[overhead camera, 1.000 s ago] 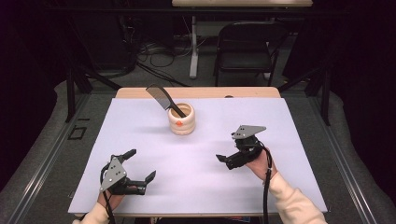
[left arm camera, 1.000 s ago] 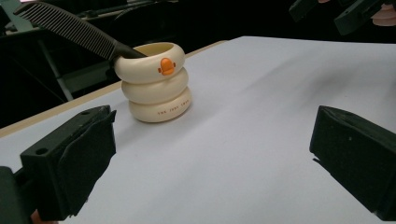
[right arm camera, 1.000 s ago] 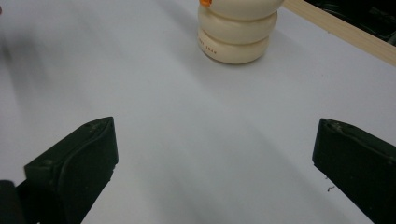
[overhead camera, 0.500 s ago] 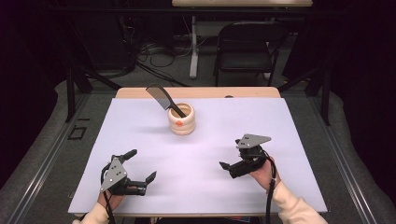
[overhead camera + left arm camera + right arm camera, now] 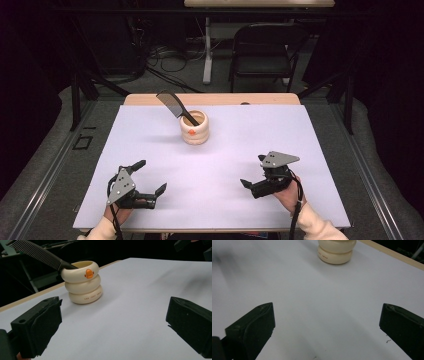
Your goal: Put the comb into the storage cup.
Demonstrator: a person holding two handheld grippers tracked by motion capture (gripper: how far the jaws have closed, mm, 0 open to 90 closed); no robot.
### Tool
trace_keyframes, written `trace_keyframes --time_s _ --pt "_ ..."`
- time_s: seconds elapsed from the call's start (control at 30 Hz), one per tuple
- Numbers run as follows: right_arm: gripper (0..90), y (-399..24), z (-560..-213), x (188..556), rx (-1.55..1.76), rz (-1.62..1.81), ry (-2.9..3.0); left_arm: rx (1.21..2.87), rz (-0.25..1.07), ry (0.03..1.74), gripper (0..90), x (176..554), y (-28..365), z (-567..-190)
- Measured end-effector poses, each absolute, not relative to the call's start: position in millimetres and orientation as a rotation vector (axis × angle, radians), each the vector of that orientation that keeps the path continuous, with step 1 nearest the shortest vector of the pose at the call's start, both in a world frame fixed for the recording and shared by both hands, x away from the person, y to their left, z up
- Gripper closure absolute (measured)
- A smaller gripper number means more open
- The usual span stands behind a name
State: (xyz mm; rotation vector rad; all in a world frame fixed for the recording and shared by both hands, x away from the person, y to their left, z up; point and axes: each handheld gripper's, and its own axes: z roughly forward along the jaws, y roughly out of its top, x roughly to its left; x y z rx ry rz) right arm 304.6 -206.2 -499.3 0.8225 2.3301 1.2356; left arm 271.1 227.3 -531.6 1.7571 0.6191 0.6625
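Observation:
A cream holder (image 5: pixel 194 132) shaped like stacked rings, with an orange mark on its front, stands at the middle back of the white table (image 5: pixel 250 125). A black comb (image 5: pixel 172 105) leans out of it toward the back left. My left gripper (image 5: pixel 150 176) rests near the front left edge, open and empty, facing the holder (image 5: pixel 83 282) and comb (image 5: pixel 37 252). My right gripper (image 5: pixel 253 171) sits at the front right, also open and empty, with the holder (image 5: pixel 337 250) far ahead of its jaws.
A wooden strip (image 5: pixel 215 99) runs along the table's far edge. Behind it stand a dark folding chair (image 5: pixel 267 47) and floor cables (image 5: pixel 165 55). White surface (image 5: pixel 220 170) lies bare between the two grippers.
My right gripper has drawn back toward the near edge of the table and sunk lower. The left gripper, holder and comb have stayed put.

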Motion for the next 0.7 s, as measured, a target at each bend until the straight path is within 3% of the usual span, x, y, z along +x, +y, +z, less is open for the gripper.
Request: trace_keyframes --time_s 0.7 --pt "0.0 -231 -501 276 0.837 1.256 2.211 1.757 0.662 0.630 0.1 272 228 -533"
